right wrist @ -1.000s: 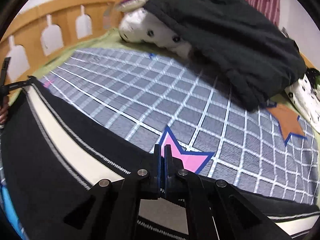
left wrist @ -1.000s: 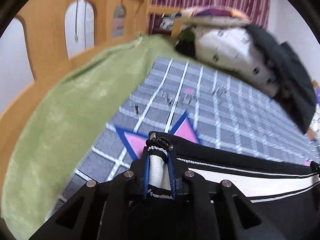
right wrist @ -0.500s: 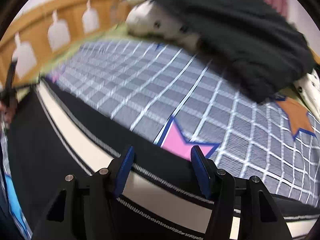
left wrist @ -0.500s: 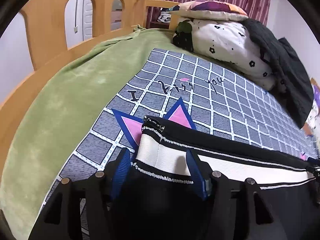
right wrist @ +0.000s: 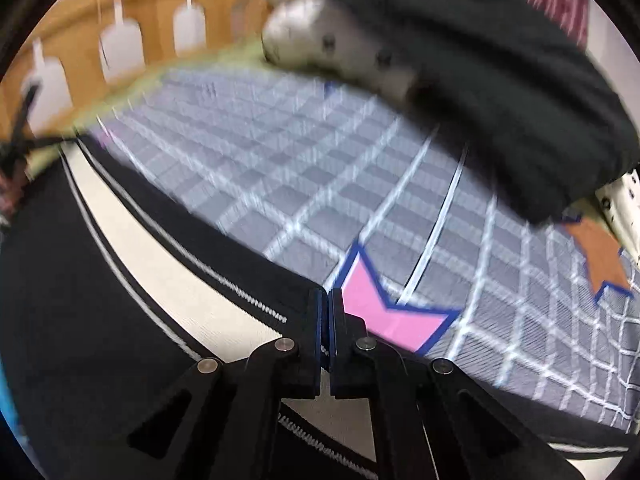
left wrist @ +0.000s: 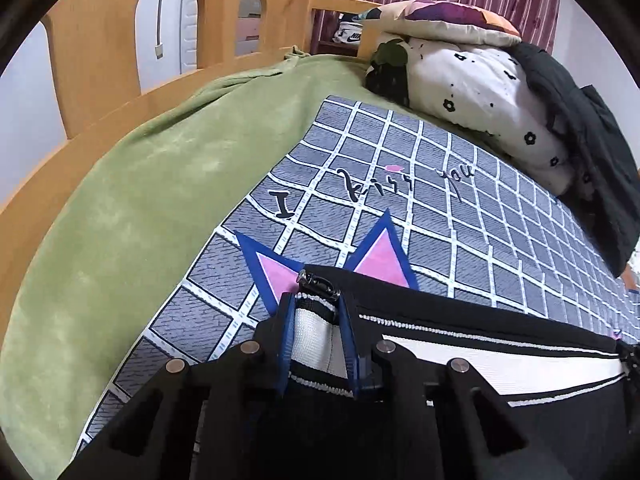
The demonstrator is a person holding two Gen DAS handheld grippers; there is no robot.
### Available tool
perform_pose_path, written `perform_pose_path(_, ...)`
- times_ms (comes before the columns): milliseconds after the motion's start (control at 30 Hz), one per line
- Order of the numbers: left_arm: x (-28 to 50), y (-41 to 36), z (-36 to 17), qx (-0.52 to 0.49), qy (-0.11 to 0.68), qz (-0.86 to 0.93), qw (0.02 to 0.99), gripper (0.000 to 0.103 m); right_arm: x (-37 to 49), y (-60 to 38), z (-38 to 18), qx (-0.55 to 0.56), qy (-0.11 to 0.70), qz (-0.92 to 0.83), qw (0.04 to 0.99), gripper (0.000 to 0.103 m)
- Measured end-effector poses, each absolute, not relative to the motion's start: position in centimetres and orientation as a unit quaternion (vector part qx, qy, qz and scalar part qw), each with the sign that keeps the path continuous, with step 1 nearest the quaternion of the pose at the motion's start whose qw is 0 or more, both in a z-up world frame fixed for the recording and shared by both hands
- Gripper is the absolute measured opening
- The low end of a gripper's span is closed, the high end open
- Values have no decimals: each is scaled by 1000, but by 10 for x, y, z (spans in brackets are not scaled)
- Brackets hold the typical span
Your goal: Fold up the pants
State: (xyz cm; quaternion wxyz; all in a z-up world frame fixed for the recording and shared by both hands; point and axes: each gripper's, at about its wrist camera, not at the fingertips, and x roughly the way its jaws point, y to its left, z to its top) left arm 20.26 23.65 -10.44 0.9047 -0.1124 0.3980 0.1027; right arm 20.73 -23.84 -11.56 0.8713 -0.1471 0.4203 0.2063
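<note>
Black pants (left wrist: 500,400) with a white side stripe lie stretched across the grid-patterned bed cover. My left gripper (left wrist: 314,312) is shut on the pants' white-striped end by a metal zipper pull. My right gripper (right wrist: 329,300) is shut on the black edge of the pants (right wrist: 120,320) at the other end. The right wrist view is motion-blurred. The left gripper (right wrist: 16,148) shows at the far left of the right wrist view.
A green blanket (left wrist: 132,208) and wooden bed rail (left wrist: 100,52) run along the left. A white flowered pillow (left wrist: 480,84) and a black garment (left wrist: 592,152) are piled at the head of the bed; that black garment (right wrist: 500,72) fills the upper right.
Both grippers were shut on the pants, opened half a second ago, and have closed on the pants again. The right wrist view is now moving and blurred.
</note>
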Motion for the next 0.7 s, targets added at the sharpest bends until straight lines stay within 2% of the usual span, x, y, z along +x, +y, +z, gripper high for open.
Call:
perform_pose_path(33,200,236,-101,-112,393,101,907,21,206,-238,-114,-146,413,205,875,3)
perform_pose_path(100,196,237,-97,-120,389,100,908,34,203,-242,-105,-132,419,205,875,7)
perform_pose_path(133,197,239,-99,-124,398,102,903,61,201,-244,-102,-130,420,204,874,9)
perform_pose_path(167,198,239,-103,-128,406,100,900,66,201,-247,-100,-135,420,203,874,10)
perform_pose_path(200,199,239,-107,-130,409,98,898,58,196,-252,-94,-139,412,196,879,13)
perform_pose_path(233,201,238,-111,-127,412,100,897,36,193,-256,-94,-137,408,192,882,18)
perform_pose_path(300,202,234,-112,-128,411,94,898,30,189,-265,-94,-130,408,174,887,32)
perform_pose_path(367,200,229,-106,-122,397,99,904,18,200,-270,-107,-130,436,161,876,31)
perform_pose_path(433,192,226,-94,-117,369,94,917,16,203,-270,-112,-130,430,151,881,6)
perform_pose_path(467,189,225,-90,-109,355,98,923,16,204,-267,-113,-139,425,147,882,5)
perform_pose_path(533,199,226,-101,-105,388,108,909,16,205,-263,-114,-152,421,137,883,5)
perform_pose_path(633,207,227,-107,-106,412,123,896,30,211,-264,-112,-138,433,128,882,4)
perform_pose_path(667,205,226,-102,-102,413,127,896,39,212,-267,-107,-127,437,125,882,7)
perform_pose_path(700,201,226,-96,-98,414,137,894,46,211,-270,-102,-115,437,124,883,14)
